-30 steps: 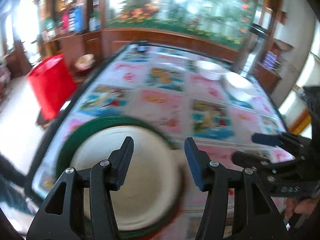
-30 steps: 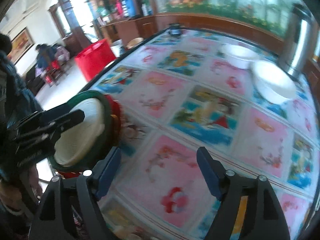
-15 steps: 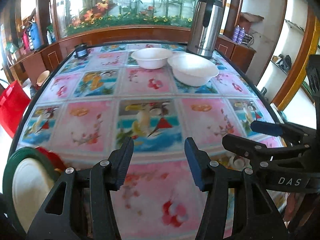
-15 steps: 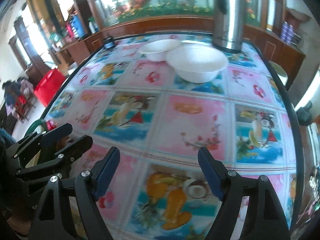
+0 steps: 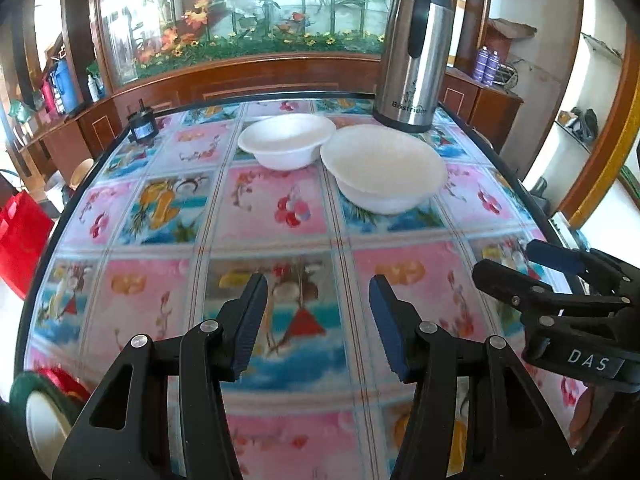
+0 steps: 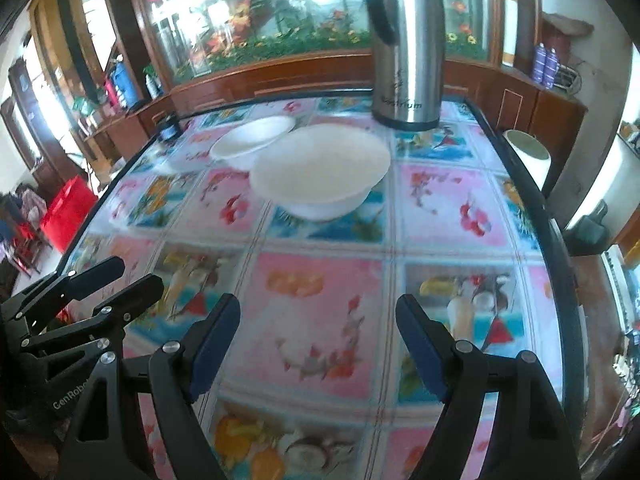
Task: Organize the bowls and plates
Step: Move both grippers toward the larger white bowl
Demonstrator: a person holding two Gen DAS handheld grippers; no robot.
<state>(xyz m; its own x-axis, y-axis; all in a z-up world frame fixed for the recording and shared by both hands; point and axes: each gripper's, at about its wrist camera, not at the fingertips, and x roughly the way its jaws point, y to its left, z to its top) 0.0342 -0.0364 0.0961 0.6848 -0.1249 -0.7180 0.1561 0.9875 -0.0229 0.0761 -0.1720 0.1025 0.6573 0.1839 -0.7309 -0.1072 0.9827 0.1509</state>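
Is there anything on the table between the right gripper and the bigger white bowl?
Nothing visible. Only bare patterned tablecloth lies between the open right gripper and the bigger white bowl. The smaller bowl and steel flask sit behind it.

The stack of plates (image 5: 38, 420) at the tabletop's near left corner is cut by the picture's edge — only slivers show. The far bowl (image 6: 250, 140) sits partly hidden behind the nearer bowl (image 6: 320, 172).

Two bowls sit side by side on the table (image 5: 160, 300), the smaller bowl (image 5: 286, 140) left of and touching the larger bowl (image 5: 382, 168). The thermos jug (image 5: 416, 52) stands just behind the larger one.
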